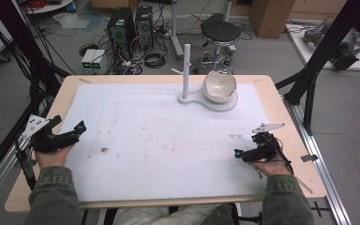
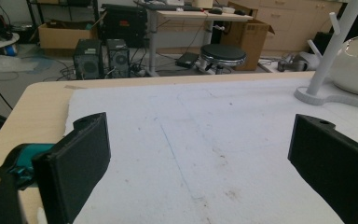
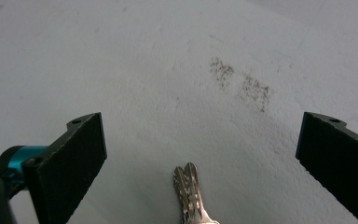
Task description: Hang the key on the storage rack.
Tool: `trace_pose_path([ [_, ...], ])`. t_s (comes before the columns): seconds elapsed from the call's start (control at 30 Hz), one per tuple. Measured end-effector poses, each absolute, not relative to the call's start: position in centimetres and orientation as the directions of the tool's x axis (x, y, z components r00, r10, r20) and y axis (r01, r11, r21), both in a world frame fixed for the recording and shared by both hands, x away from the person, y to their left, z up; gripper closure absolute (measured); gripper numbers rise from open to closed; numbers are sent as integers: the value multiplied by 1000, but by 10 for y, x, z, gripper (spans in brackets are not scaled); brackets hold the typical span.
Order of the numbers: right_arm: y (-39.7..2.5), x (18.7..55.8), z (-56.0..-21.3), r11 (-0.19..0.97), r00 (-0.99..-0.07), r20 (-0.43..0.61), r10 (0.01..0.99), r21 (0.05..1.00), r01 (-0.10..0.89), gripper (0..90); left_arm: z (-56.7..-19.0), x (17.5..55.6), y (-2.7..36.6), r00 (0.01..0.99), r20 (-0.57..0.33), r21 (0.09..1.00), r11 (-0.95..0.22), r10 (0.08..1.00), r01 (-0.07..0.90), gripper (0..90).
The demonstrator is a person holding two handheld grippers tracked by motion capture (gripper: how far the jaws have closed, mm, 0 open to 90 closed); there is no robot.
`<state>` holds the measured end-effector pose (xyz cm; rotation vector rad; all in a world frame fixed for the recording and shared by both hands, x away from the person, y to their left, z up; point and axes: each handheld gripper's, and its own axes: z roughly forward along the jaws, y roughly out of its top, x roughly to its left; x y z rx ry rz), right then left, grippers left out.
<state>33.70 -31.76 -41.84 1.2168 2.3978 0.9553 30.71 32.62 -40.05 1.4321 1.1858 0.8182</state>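
1. Keys [image 3: 191, 193], two silver ones overlapping, lie flat on the white mat [image 3: 168, 70] between the right gripper's [image 3: 200, 154] wide-spread jaws, untouched.
2. Left gripper [image 2: 198, 158] is spread wide too, gripping nothing, low over the mat's left edge.
3. White bowl [image 1: 220, 86] sits on the peg stand [image 1: 186, 70] at the far side.

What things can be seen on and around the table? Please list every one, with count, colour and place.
keys: two as far as can be told, silver, lying on the mat between the right gripper's open jaws
bowl: one, white, on the stand's base at the far side
stand: one, white post with pegs, beside the bowl
mat: one, white, stained, covering most of the table
table: one, light wood
stool: one, black seat, on the floor behind the table
computer towers: two, black, on the floor
left gripper: one, black, open, over the mat's left edge
right gripper: one, black, open, near the right edge
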Motion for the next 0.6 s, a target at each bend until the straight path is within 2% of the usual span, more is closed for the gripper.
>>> trace_pose_path([
  [0.3, -315, 339, -422, 489, -617, 25, 786, 585, 647, 15, -401, 307, 327, 271, -112, 971, 46, 956, 235, 60],
  [0.33, -315, 339, -422, 503, -625, 19, 780, 576, 645, 55, -401, 307, 327, 269, -113, 971, 49, 956, 234, 61],
  [0.5, -316, 341, -422, 535, -623, -20, 782, 535, 654, 79, -403, 307, 328, 259, -119, 970, 56, 959, 237, 66],
  [0.6, -317, 342, -420, 545, -633, -8, 774, 517, 660, 181, -403, 307, 327, 261, -120, 969, 56, 958, 239, 66],
])
